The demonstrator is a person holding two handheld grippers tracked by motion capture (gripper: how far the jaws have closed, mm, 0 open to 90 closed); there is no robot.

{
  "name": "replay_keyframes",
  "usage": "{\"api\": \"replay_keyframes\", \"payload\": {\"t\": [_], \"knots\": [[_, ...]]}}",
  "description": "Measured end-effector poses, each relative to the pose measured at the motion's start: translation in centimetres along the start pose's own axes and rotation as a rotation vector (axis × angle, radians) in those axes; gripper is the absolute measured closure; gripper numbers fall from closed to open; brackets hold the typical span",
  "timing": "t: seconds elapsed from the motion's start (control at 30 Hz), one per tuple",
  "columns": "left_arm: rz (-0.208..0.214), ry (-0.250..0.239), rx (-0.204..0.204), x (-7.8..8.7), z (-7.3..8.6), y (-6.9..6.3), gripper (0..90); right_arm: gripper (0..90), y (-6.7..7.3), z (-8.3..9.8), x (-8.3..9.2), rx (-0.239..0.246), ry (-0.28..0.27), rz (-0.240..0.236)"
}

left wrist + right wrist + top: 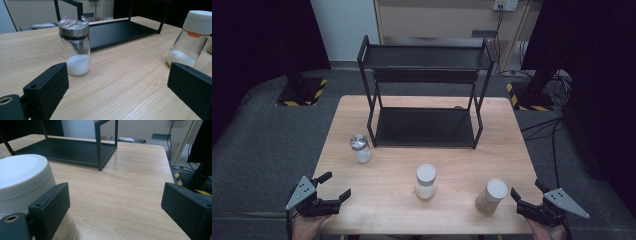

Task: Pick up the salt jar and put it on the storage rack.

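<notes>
Three jars stand on the wooden table (452, 165). A glass jar with a metal lid (360, 148) (75, 47), part filled with white powder, is at the left. A white-lidded jar (425, 181) (191, 37) holding white powder stands in the middle. A white-lidded jar of tan powder (491, 197) (25, 195) is at the right. My left gripper (336, 186) (120, 92) is open at the front left corner, some way short of the metal-lidded jar. My right gripper (526, 190) (117, 212) is open at the front right, with the tan jar just outside its left jaw.
A black two-tier metal rack (424, 92) (117, 30) (70, 150) stands at the back middle of the table. Dark stands with striped bases (302, 92) and cables (552, 125) are on the carpet around the table.
</notes>
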State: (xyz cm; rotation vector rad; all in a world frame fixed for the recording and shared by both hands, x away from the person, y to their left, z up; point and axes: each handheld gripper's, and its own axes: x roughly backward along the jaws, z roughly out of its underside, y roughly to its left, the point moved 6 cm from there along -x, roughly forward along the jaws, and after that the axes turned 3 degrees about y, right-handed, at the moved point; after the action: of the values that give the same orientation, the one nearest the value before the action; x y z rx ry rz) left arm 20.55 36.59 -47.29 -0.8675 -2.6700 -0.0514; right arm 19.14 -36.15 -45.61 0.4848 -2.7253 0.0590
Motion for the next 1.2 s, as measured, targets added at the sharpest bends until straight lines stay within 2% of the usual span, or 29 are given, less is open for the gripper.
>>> {"api": "replay_keyframes", "payload": {"t": [0.77,0.93,1.0,1.2], "knots": [[0.000,0.010,0.000,0.0,-0.3,-0.2,2.6,8.3,-0.1,0.1,0.1,-0.003,-0.007,-0.001],[0.008,0.025,0.002,-0.1,-0.8,-0.3,3.1,8.3,-0.1,0.1,0.1,-0.004,-0.009,-0.001],[0.022,0.019,0.015,-0.1,-1.0,-0.2,3.3,8.3,-0.1,0.1,0.1,-0.003,-0.010,0.000],[0.018,0.024,-0.007,0.2,-2.0,-0.2,4.6,8.3,-0.1,0.1,0.2,-0.006,-0.013,0.000]]}}
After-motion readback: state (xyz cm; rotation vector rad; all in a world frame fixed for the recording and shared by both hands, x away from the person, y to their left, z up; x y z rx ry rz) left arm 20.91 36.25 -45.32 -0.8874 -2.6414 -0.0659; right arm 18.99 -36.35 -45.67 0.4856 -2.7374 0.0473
